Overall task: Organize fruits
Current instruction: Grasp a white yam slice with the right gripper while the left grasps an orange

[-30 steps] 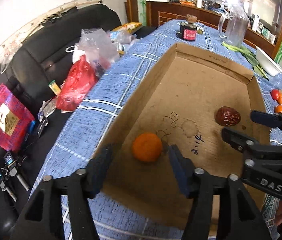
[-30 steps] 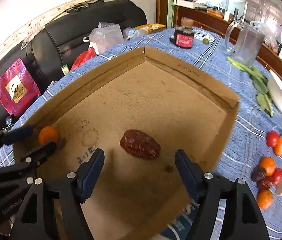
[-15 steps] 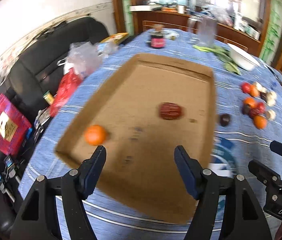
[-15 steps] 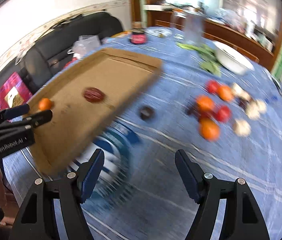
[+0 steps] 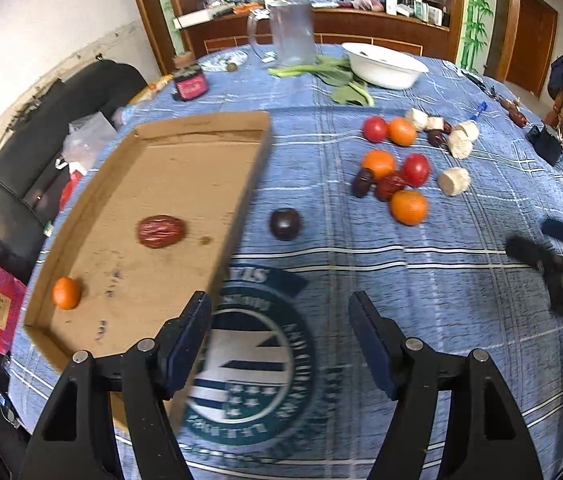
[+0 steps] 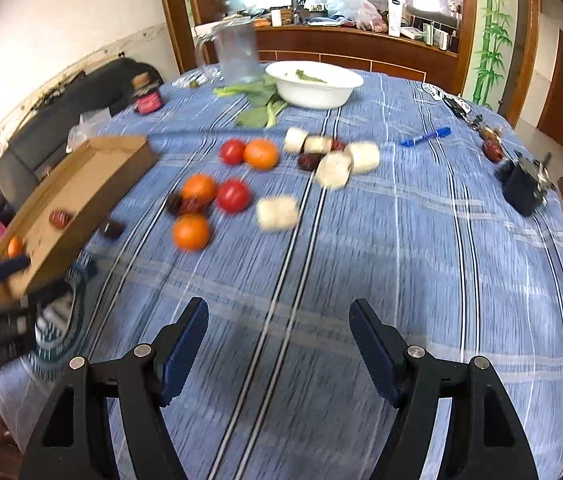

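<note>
Both grippers have swung off the cardboard tray toward the loose fruit; the left gripper has just been opening, nothing between its fingers. The right gripper hangs open and empty over bare blue plaid cloth on the bench. Inside the shallow, flat-walled tray lie a wrinkled red date and a smooth small orange. Just beside the tray's long wall sits a dark round plum. Only the right view shows a blue pen beyond the pile.
</note>
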The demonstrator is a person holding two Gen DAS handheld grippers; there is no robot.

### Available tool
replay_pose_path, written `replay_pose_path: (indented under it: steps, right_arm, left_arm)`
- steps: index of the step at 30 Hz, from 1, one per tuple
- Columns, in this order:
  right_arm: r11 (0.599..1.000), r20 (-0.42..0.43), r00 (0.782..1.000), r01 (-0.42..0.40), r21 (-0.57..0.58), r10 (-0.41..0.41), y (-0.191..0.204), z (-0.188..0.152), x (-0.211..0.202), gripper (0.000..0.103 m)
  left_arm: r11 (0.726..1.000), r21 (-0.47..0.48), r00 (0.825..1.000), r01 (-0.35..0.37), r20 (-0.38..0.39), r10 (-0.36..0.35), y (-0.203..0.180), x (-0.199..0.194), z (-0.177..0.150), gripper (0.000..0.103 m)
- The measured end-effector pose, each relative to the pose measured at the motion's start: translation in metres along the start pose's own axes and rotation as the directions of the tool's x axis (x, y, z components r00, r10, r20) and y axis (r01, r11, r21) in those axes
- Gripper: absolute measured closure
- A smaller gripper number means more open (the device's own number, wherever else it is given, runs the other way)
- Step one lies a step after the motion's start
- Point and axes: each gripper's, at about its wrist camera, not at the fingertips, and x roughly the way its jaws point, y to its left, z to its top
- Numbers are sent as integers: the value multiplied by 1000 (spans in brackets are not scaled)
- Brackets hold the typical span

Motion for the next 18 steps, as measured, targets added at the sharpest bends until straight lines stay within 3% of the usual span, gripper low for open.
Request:
replay_pose_path:
  steps: [10, 12, 13, 18]
  right_arm:
    - [997, -47, 998, -53, -61, 50, -6, 46, 66, 28]
    - [994, -56, 998, -46, -98, 41, -1, 49, 75, 47]
    - [993, -66, 997, -57, -106, 50, -1, 50, 78, 70]
    - [989, -35, 998, -62, -131, 58, -6, 48, 72, 69]
  left_arm:
    - [1000, -25, 999, 5, -49, -7, -30, 19, 18, 33]
    - [999, -41, 998, 14, -68, -17, -33, 26, 22, 33]
    - [998, -50, 997, 26, -75, -29, -34, 29, 25, 33]
    - [994, -84, 994, 76, -76, -82, -51, 44, 41, 33]
